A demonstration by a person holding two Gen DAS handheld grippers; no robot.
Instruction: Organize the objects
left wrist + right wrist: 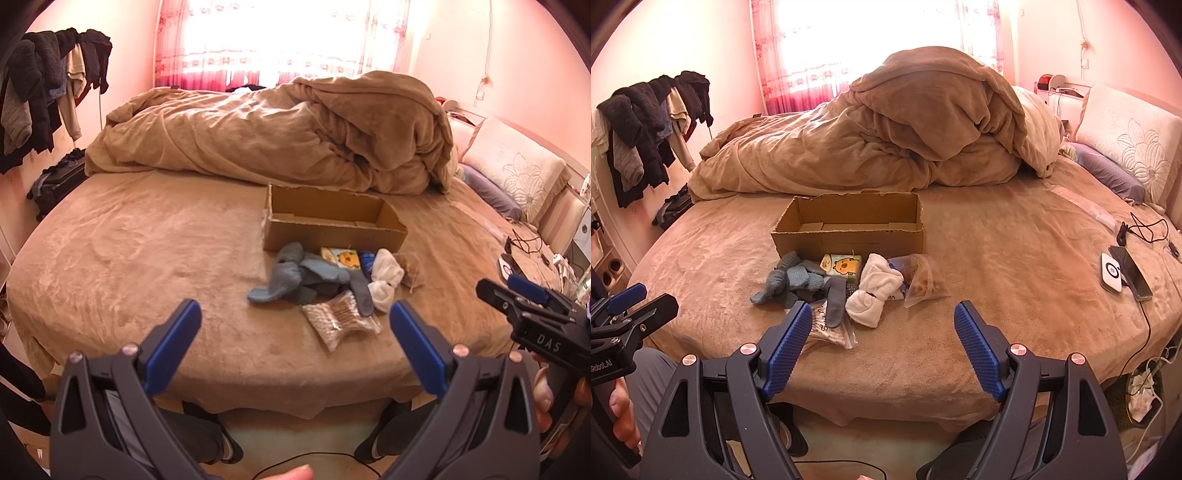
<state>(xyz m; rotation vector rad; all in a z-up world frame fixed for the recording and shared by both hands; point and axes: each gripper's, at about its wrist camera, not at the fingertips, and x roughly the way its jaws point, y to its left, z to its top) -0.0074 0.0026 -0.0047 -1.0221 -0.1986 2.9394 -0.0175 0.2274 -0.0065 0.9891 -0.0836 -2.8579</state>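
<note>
Hovering level, both tools (295, 317) (882, 317) agape.

Cardboard box (849, 225): top open; bare bedspread (1015, 258) on both sides; sock pile (809, 284) crowds its near wall.

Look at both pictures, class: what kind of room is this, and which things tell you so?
Most likely a home bedroom: a bed with a heaped duvet, a pillow at its head, and clothes hanging by the wall.
</note>
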